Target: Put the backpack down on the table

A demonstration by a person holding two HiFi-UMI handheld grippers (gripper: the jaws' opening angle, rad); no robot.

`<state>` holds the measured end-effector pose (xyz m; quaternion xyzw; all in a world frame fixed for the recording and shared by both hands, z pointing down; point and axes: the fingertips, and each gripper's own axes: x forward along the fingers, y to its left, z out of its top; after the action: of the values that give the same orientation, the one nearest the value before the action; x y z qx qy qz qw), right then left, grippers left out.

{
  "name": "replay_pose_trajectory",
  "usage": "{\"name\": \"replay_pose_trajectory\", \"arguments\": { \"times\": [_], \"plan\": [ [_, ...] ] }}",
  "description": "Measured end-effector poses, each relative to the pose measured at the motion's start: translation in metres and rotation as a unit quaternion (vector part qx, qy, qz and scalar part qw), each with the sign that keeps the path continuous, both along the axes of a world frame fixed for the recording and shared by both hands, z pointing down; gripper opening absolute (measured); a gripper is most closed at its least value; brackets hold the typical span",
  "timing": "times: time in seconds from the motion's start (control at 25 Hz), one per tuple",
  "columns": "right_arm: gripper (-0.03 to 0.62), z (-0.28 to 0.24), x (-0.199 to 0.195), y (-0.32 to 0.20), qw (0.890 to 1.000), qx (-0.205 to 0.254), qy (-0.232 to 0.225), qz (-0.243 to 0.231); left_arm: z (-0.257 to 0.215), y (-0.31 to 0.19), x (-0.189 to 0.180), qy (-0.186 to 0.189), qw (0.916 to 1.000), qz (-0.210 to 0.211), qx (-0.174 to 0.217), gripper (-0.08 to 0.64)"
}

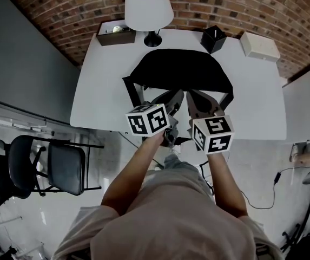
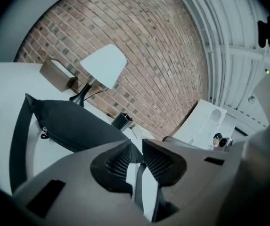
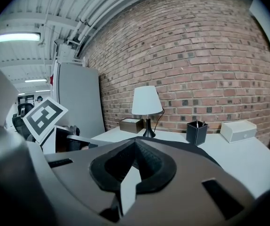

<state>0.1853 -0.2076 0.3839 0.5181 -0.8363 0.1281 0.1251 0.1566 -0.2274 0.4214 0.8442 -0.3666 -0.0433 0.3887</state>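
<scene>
Left tool (image 2: 137,144): jaws narrowly apart, nothing gripped. Right tool (image 3: 135,143): jaws closed together, empty. Both hover toward the near edge of the tabletop (image 1: 100,91). The backpack (image 1: 179,69) lies flat mid-tabletop; a lamp (image 1: 148,7) stands at the far edge.

Your head camera looks steeply down from above your shoulders, onto the left claw (image 1: 175,96), the right claw (image 1: 193,96) and the white worktop (image 1: 98,91) beyond them. Each claw's own camera rides close behind its jaws: the left one rolled, tilting the brick wall (image 2: 149,55); the right one nearly level. All three share the lamp (image 3: 146,100), beyond the claws at the worktop's far edge.
</scene>
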Motion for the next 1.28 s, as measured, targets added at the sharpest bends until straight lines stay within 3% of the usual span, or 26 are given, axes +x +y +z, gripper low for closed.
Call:
{"name": "replay_pose_trajectory", "arguments": {
  "times": [0.44,0.84,1.28],
  "plan": [
    [0.002,-0.021,-0.008,0.036,1.000,0.019,0.002,0.009,-0.030,0.035,-0.009,-0.105,0.9909,0.009,0.083,0.050],
    [0.002,-0.026,-0.017,0.067,1.000,0.027,0.002,0.015,-0.040,0.067,-0.014,-0.161,0.9788,0.021,0.125,0.011],
    [0.002,-0.025,-0.018,0.079,0.999,0.031,0.004,0.021,-0.042,0.078,-0.012,-0.168,0.9748,0.029,0.143,0.006]
  ]
}}
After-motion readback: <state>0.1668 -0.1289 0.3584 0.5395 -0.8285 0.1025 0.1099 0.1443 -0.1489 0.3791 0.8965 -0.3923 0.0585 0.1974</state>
